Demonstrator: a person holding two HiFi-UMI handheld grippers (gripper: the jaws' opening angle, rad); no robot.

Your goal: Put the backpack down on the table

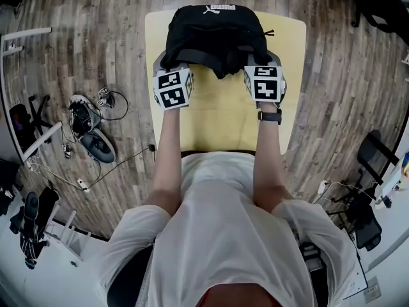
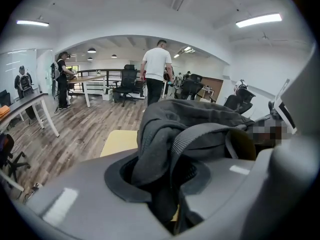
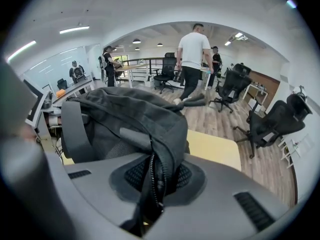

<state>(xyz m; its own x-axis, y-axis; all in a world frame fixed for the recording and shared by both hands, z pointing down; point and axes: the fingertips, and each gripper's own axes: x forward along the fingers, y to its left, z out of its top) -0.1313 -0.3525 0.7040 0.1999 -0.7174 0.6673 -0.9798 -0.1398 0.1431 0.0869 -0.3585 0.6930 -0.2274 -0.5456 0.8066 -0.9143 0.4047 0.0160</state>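
A black backpack (image 1: 214, 34) with a white logo hangs low over the far half of a small yellow table (image 1: 220, 110). My left gripper (image 1: 171, 66) is shut on its near left edge, where dark fabric and a ribbed strap (image 2: 192, 134) bunch between the jaws. My right gripper (image 1: 259, 66) is shut on the near right edge, with a zipper seam (image 3: 150, 179) pinched between its jaws. Whether the bag's bottom touches the tabletop I cannot tell. In the right gripper view the backpack (image 3: 125, 119) fills the left half above the jaws.
Wooden floor surrounds the table. Shoes and cables (image 1: 89, 130) lie on the floor to the left. Office chairs (image 3: 265, 121) stand to the right. A person in a white shirt (image 3: 192, 59) walks beyond the table, and others stand at a far desk (image 2: 90, 79).
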